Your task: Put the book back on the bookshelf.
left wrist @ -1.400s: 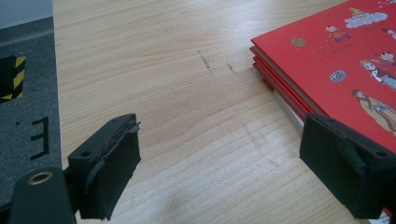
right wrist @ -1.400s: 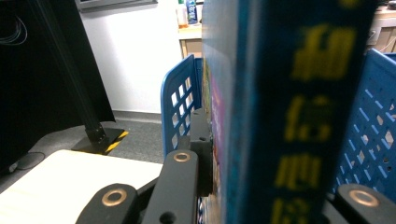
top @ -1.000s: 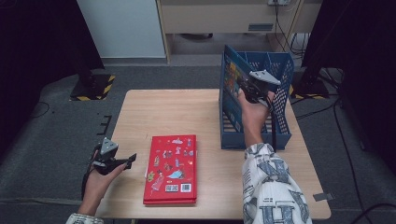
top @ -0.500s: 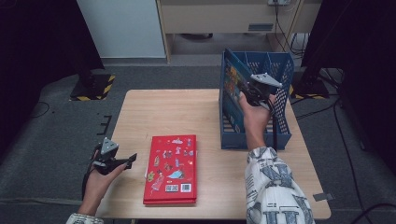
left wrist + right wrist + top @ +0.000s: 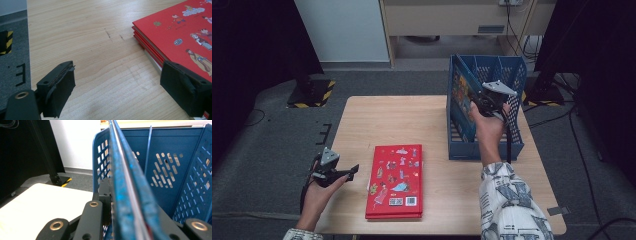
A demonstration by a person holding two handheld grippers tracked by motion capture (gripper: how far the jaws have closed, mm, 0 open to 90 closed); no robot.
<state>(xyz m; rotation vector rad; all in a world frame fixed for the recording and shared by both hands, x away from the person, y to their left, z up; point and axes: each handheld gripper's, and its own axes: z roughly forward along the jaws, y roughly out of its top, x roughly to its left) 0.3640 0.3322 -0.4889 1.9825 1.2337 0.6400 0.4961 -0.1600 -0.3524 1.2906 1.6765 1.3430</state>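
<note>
Nothing has moved; right tongs (image 5: 482, 107) clamp half-hidden blue book (image 5: 130, 195)

- The flat red hardcover book (image 5: 395, 182) lying on the pale wooden table (image 5: 412, 120) bears small many-coloured cartoon figures.
- The perforated blue plastic crate (image 5: 507, 75) shows rows of slotted holes.
- The blue-edged upright book (image 5: 127, 195) has worn, speckled covers.
- A patterned white-and-grey sleeve (image 5: 509, 205).
- Black jaws on both grippers.
</note>
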